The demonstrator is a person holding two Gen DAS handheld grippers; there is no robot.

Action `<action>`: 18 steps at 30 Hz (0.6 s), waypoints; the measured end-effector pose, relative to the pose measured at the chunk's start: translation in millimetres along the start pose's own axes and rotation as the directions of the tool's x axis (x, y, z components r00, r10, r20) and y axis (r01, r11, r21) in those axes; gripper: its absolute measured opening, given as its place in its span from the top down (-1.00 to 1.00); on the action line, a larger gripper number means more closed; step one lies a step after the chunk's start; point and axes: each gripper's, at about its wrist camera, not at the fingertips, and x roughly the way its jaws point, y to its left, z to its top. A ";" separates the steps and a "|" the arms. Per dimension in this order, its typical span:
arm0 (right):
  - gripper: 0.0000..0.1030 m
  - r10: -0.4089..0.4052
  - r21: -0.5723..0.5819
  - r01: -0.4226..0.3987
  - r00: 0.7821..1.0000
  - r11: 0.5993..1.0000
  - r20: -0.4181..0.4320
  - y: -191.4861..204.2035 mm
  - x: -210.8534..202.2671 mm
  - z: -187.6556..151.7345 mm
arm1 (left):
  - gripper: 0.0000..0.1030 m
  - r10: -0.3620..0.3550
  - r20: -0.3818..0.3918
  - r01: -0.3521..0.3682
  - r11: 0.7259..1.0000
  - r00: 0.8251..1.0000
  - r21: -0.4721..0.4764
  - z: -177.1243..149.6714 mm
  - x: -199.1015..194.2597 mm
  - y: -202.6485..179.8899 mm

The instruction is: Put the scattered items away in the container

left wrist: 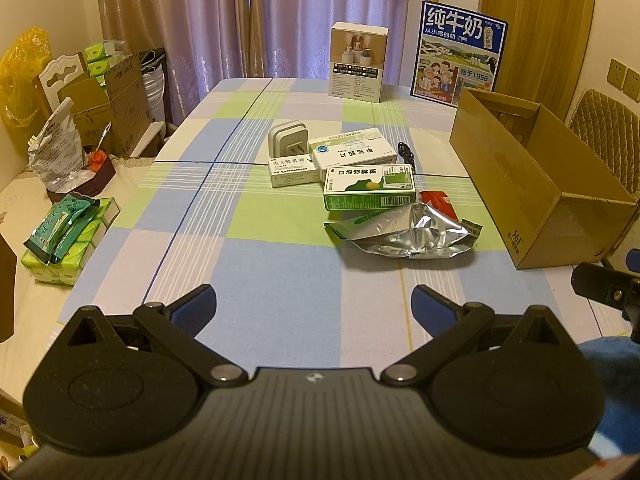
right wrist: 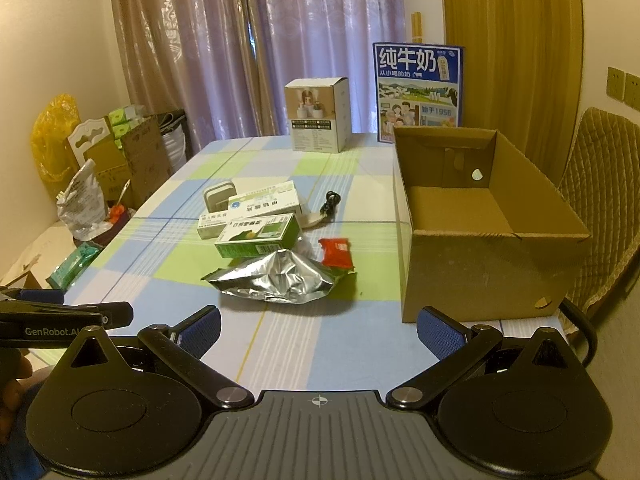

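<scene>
Cardboard box point(right wrist: 480, 264) open-topped, nothing visible inside, foil pouch point(right wrist: 280, 280) beside it

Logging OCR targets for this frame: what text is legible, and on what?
"纯牛奶", "始于1956": blue milk carton.
"GenRobot.AI": left gripper body.
"361°": cardboard box, sideways on a near corner.
Medicine boxes: upside down, not reliably readable.
White product box: print too small.
</scene>
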 end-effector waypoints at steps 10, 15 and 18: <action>-0.97 0.000 0.002 0.000 1.000 1.000 -0.009 -0.7 0.8 -1.9 | -0.98 0.002 -0.001 -0.002 1.000 1.000 -0.003 0.3 0.0 0.0; -0.97 0.000 0.001 0.000 1.000 1.000 -0.013 -0.2 1.1 -1.1 | -0.98 0.004 -0.001 -0.004 1.000 1.000 -0.003 0.5 0.0 0.0; -0.97 -0.001 0.001 0.001 1.000 1.000 -0.017 -0.7 1.5 -0.7 | -0.98 0.004 -0.002 -0.004 1.000 1.000 -0.005 0.2 0.1 0.0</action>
